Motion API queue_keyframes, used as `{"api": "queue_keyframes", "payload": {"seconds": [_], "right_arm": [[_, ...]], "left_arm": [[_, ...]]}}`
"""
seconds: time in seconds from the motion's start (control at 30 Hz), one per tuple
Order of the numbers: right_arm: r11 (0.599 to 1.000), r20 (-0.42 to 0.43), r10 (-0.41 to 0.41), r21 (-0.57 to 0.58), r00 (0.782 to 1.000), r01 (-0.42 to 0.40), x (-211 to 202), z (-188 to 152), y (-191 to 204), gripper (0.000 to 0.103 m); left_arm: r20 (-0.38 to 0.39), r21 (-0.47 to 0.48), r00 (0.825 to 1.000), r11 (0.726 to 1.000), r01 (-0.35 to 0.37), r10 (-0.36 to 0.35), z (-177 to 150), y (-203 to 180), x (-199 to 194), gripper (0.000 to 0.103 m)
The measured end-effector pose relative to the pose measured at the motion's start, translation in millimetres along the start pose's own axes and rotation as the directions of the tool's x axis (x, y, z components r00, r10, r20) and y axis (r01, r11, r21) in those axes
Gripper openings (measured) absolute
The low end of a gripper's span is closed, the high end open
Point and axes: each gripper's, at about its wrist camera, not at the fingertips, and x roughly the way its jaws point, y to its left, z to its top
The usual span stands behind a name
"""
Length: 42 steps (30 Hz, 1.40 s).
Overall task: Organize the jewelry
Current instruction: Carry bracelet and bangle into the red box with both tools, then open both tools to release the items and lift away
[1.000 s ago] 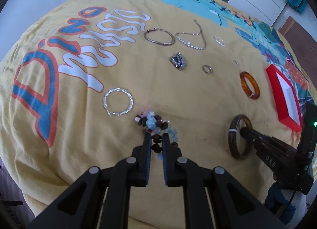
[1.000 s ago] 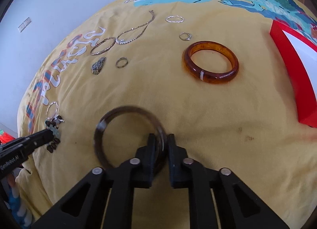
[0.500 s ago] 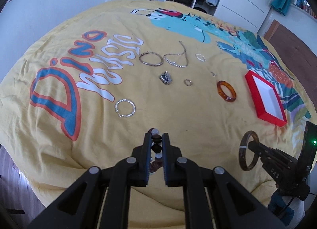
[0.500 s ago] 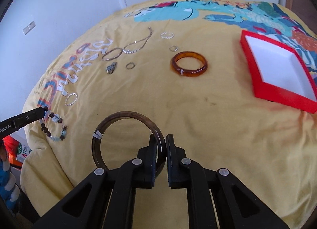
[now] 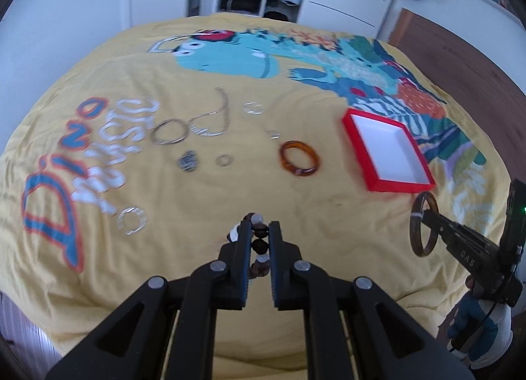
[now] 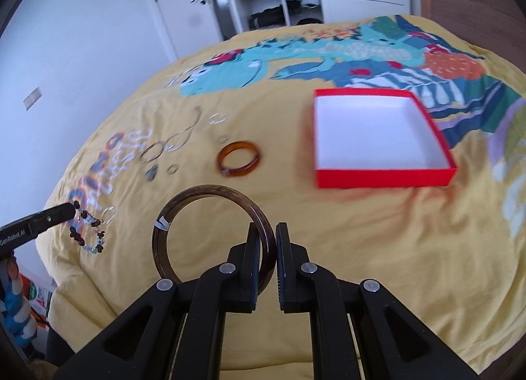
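Observation:
My left gripper [image 5: 259, 227] is shut on a beaded bracelet [image 5: 259, 233] of brown and pale blue beads, held in the air above the yellow bedspread; it hangs from the fingertips in the right wrist view [image 6: 86, 232]. My right gripper [image 6: 267, 232] is shut on a dark brown bangle [image 6: 184, 212], also lifted; it shows in the left wrist view [image 5: 415, 232]. A red box with a white inside [image 6: 371, 136] lies open on the bed ahead of the right gripper [image 5: 384, 153]. An amber bangle [image 5: 299, 163] lies left of the box.
Lying on the bedspread are a silver hoop bracelet [image 5: 167, 131], a chain necklace [image 5: 213, 120], a twisted silver bracelet [image 5: 131, 220], a dark clustered piece [image 5: 188, 160] and small rings [image 5: 224, 160]. Wardrobes stand beyond the bed.
Both grippers have risen and drawn back from the bed, carrying the beaded bracelet and the dark bangle. The red box now shows more fully in both views.

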Motion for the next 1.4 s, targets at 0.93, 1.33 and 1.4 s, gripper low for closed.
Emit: {"api": "queue_keyframes", "payload": {"seconds": [0.93,1.33,1.4], "right_arm": [[0.96,-0.153,-0.276,0.002,0.949,0.28,143,84,-174,0.009],[0.948,-0.146,-0.316,-0.03,0.937,0.315,124,82,-163,0.039],[0.945,-0.122,-0.326,-0.022,0.938,0.326,108,84,-158,0.044]], "left_arm": [[-0.277,0.222,0.951,0.953,0.206,-0.14,75,-220,253,0.01],[-0.239,0.238,0.956,0.944,0.229,-0.172,82,-221,221,0.026],[-0.217,0.241,0.959,0.941,0.236,-0.184,85,-221,204,0.026]]}}
